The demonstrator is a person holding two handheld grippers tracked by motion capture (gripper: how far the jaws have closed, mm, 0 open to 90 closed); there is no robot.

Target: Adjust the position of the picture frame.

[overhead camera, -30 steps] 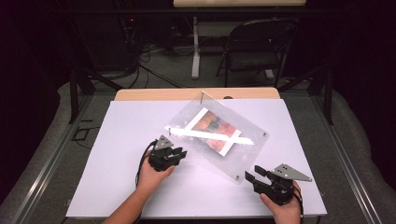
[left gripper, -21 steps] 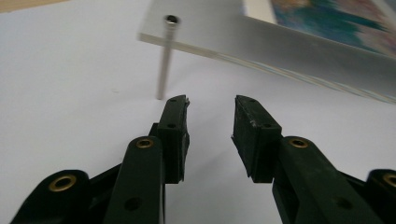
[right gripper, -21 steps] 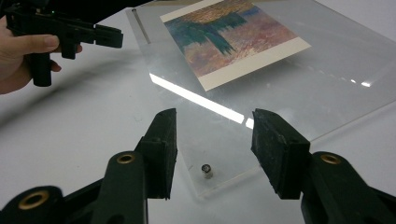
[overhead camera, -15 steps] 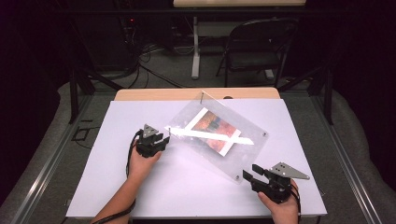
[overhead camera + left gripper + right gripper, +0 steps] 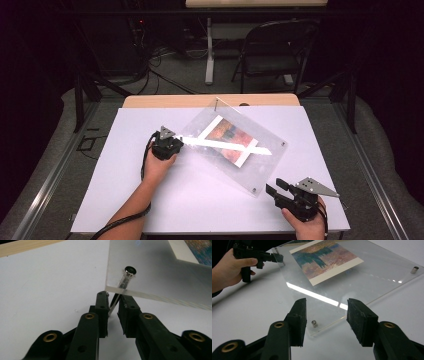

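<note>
A clear acrylic panel (image 5: 260,165) with a colourful print (image 5: 231,139) under it lies askew on the white table (image 5: 125,200). It rests on short metal standoffs. My left gripper (image 5: 113,300) is at the panel's left corner (image 5: 182,140). Its jaws have just been closing and now pinch the thin metal standoff pin (image 5: 122,283) that hangs tilted below that corner. My right gripper (image 5: 325,307) stands open near the table's front right, with nothing between its jaws. It faces the panel's near corner and the standoff (image 5: 314,323) there. The left gripper (image 5: 277,257) also shows in the right gripper view.
Another standoff (image 5: 414,270) sits at the panel's right corner. The wooden table edge (image 5: 210,101) runs along the back. A chair (image 5: 275,55) and cables lie on the floor beyond. Bare white table spreads to the left and in front of the panel.
My left hand has moved up and left along the panel's edge to its left corner, and its jaws have closed around the standoff pin. The right hand has stayed still.
</note>
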